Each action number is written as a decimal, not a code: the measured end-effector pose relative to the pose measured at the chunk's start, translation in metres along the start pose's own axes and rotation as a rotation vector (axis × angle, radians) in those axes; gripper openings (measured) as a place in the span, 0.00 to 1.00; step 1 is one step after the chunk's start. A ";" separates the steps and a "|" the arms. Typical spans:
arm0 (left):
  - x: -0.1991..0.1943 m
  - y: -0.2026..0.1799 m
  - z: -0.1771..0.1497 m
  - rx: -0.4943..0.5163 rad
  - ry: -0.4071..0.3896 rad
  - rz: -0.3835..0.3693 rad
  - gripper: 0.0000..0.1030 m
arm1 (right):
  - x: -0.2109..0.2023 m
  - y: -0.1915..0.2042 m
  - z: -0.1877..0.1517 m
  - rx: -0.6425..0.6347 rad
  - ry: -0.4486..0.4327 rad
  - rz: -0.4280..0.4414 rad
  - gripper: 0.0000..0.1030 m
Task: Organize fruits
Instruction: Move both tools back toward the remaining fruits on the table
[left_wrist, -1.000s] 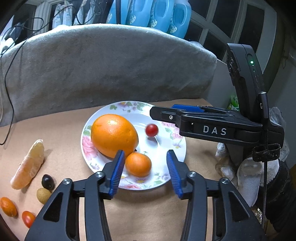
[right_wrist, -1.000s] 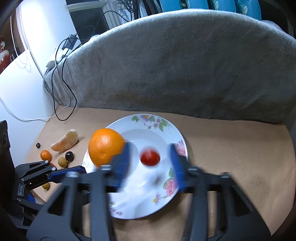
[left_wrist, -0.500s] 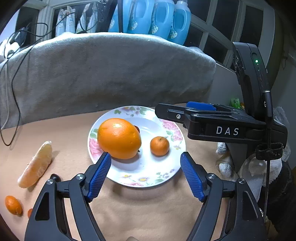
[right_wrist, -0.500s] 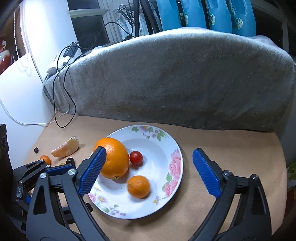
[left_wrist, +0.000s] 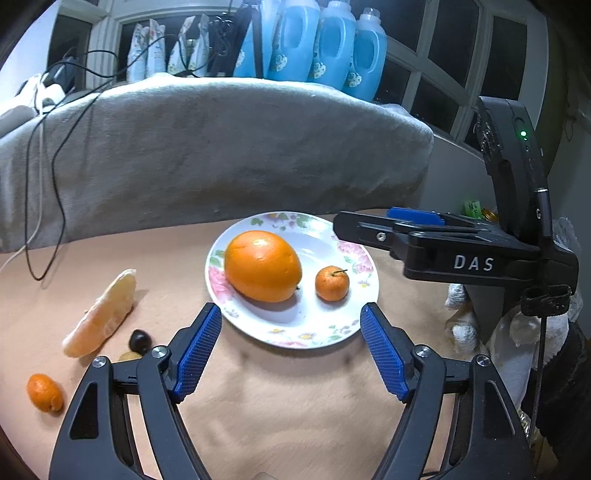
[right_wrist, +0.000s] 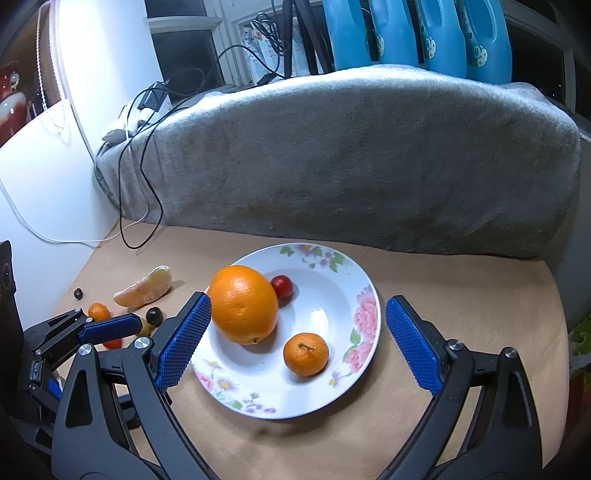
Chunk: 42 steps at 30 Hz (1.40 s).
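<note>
Fingers (left_wrist: 197, 350) on my left gripper (left_wrist: 290, 349) stood wide apart and empty, hovering just short of the plate's (left_wrist: 354, 321) near rim; the right gripper (right_wrist: 297, 341) had its own fingers spread just as wide, also holding nothing, straddling the plate from its side; three fruits sat on the plate: the big orange (right_wrist: 243, 304), the small mandarin (right_wrist: 306, 353) just beside it, and a cherry tomato (right_wrist: 282, 286) tucked behind the orange, touching or nearly so; so I judged I was between picks, one drop done and the next not yet begun; off to the left on the table (left_wrist: 295, 406) lay the loose ones: the peeled citrus segment (left_wrist: 101, 314), a kumquat (left_wrist: 44, 392), a dark grape (left_wrist: 140, 339) and a yellowish one partly hidden by my left finger; next move, I reckoned, called for swinging the left gripper over to that cluster, centring one small fruit between the fingers and closing gently; the segment looked soft and would squash easily.
</note>
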<state>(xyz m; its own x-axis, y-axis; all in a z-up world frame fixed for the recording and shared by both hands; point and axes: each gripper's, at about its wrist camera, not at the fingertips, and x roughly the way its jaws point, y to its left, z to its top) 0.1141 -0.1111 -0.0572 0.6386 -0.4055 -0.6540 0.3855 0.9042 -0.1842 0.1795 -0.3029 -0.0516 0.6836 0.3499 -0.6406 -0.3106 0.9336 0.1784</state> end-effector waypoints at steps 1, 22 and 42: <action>-0.002 0.001 -0.001 -0.001 -0.002 0.003 0.75 | -0.001 0.002 0.000 0.000 -0.001 0.003 0.94; -0.059 0.071 -0.032 -0.096 -0.047 0.135 0.75 | -0.022 0.070 -0.012 -0.071 -0.006 0.115 0.94; -0.081 0.153 -0.066 -0.231 -0.028 0.264 0.75 | 0.018 0.136 -0.030 -0.139 0.090 0.223 0.94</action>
<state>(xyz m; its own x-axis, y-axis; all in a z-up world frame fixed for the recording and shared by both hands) 0.0768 0.0692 -0.0808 0.7154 -0.1542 -0.6815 0.0459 0.9836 -0.1743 0.1298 -0.1716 -0.0608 0.5288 0.5317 -0.6616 -0.5390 0.8125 0.2221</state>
